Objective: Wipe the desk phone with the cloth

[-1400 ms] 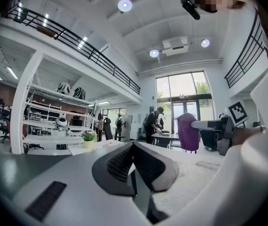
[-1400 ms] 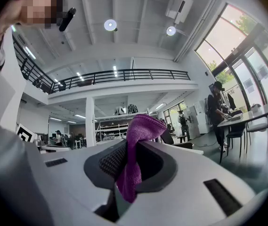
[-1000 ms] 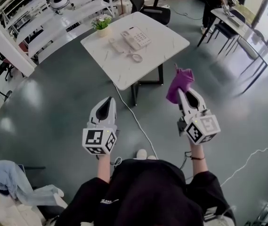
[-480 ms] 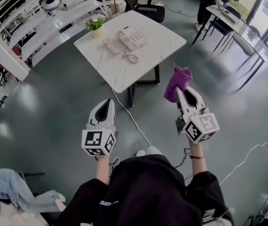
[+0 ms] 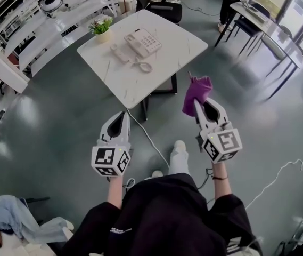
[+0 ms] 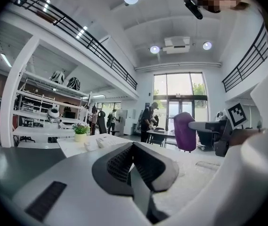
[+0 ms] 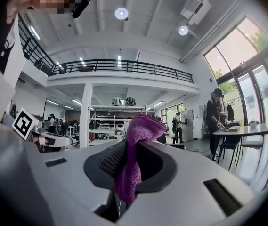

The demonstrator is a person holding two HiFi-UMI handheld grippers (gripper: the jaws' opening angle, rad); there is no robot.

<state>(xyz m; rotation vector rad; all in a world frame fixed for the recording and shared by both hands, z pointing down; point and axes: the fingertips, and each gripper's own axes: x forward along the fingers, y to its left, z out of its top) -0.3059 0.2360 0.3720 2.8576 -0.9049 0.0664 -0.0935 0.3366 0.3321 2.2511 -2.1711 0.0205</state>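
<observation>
Both arms reach forward from the body at about the same height, forearms bare below dark sleeves. The left gripper [image 5: 120,116] points ahead, its marker cube nearest the body; in the left gripper view [image 6: 133,147] its jaws are pressed together with nothing between them. The right gripper [image 5: 200,105] is held a little farther out and angled slightly inward. In the right gripper view [image 7: 126,149] its jaws are clamped on a purple cloth [image 5: 196,91] that sticks up past the tips.
</observation>
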